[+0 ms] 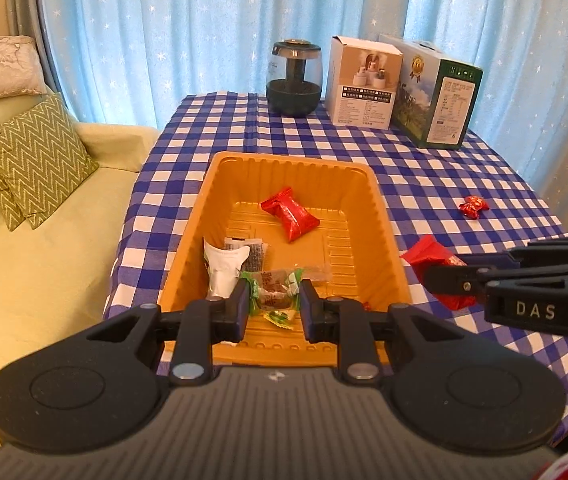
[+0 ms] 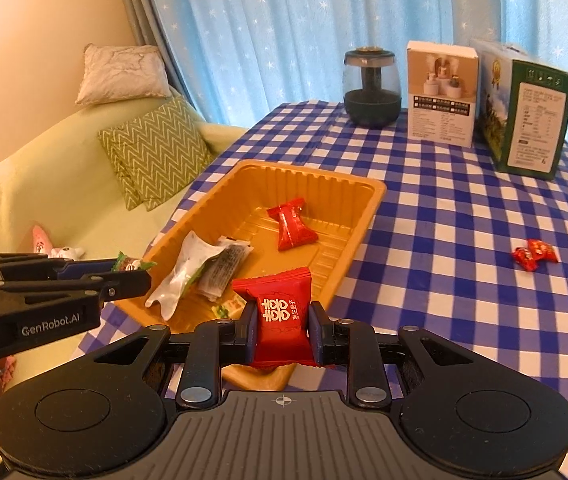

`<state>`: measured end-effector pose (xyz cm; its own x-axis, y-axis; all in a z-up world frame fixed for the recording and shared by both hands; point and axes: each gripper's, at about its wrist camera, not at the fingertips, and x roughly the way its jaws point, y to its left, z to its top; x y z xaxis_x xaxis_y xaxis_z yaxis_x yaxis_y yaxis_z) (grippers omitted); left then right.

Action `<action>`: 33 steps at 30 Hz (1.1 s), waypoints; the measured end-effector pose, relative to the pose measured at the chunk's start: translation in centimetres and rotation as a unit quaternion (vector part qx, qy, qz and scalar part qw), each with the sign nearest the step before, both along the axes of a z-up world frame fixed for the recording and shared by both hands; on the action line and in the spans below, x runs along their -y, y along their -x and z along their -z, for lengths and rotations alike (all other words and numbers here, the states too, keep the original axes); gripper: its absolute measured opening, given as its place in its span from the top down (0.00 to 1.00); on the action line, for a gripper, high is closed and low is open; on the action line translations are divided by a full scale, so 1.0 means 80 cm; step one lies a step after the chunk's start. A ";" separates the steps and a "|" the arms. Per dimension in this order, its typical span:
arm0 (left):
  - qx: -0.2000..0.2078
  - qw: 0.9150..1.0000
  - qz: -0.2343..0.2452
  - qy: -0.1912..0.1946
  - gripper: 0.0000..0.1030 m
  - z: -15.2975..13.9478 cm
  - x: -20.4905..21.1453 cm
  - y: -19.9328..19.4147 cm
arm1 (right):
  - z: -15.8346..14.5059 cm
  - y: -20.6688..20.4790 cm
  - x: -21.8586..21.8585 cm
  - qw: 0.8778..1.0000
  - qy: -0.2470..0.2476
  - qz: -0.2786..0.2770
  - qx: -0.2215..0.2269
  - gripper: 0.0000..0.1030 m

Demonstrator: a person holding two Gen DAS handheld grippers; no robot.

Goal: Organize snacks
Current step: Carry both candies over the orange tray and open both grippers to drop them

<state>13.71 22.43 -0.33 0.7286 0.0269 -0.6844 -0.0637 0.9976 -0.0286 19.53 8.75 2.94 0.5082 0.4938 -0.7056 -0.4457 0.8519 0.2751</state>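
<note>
Over ribbed orange tray (image 1: 188,236): L gripper (image 1: 274,304) clamping brown sweet (image 1: 271,290), R gripper (image 2: 282,332) glossy red packet (image 2: 282,312).

Behind, star-dotted blue curtains (image 1: 204,40); dark glass jar (image 1: 292,78), white box (image 1: 363,84), green box (image 1: 439,96) standing near; zigzag cushion (image 1: 36,160) on pale sofa (image 1: 44,272).

Orange tray (image 1: 387,232) holding snacks, red candy (image 1: 472,207) outside

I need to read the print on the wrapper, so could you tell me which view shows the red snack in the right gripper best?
The right wrist view: the red snack faces the camera. The left wrist view shows it side-on, partly hidden.
</note>
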 end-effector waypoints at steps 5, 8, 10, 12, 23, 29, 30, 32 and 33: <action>-0.009 1.000 0.012 -0.006 0.78 0.015 -0.006 -0.022 | 0.006 -0.019 -0.010 1.000 -0.004 0.004 -0.005 0.74; -0.015 1.000 0.019 -0.009 0.78 0.024 -0.007 -0.033 | 0.010 -0.027 -0.013 1.000 -0.006 0.006 -0.007 0.74; -0.017 1.000 0.023 -0.007 0.77 0.028 -0.007 -0.039 | 0.012 -0.030 -0.015 1.000 -0.006 0.006 -0.008 0.74; -0.021 0.999 0.023 -0.008 0.75 0.031 -0.008 -0.044 | 0.013 -0.032 -0.016 1.000 -0.006 0.006 -0.009 0.74; -0.017 1.000 -0.003 -0.008 0.68 0.030 -0.026 -0.029 | 0.018 -0.034 -0.017 1.000 -0.012 0.008 -0.015 0.74; -0.010 1.000 -0.012 -0.006 0.67 0.024 -0.032 -0.022 | 0.020 -0.034 -0.026 1.000 -0.024 0.001 -0.021 0.74; -0.009 1.000 -0.013 -0.005 0.67 0.023 -0.033 -0.021 | 0.020 -0.035 -0.028 0.999 -0.027 -0.001 -0.022 0.74; -0.007 1.000 -0.015 -0.006 0.66 0.022 -0.033 -0.019 | 0.020 -0.037 -0.030 0.999 -0.042 -0.009 -0.024 0.74; -0.007 1.000 -0.016 -0.007 0.64 0.021 -0.033 -0.018 | 0.020 -0.038 -0.032 0.998 -0.049 -0.013 -0.026 0.74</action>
<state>15.17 25.04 -2.05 0.7178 0.0590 -0.6937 -0.0956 0.9953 -0.0142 22.58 11.28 1.35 0.4582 0.5743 -0.6784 -0.4495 0.8081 0.3806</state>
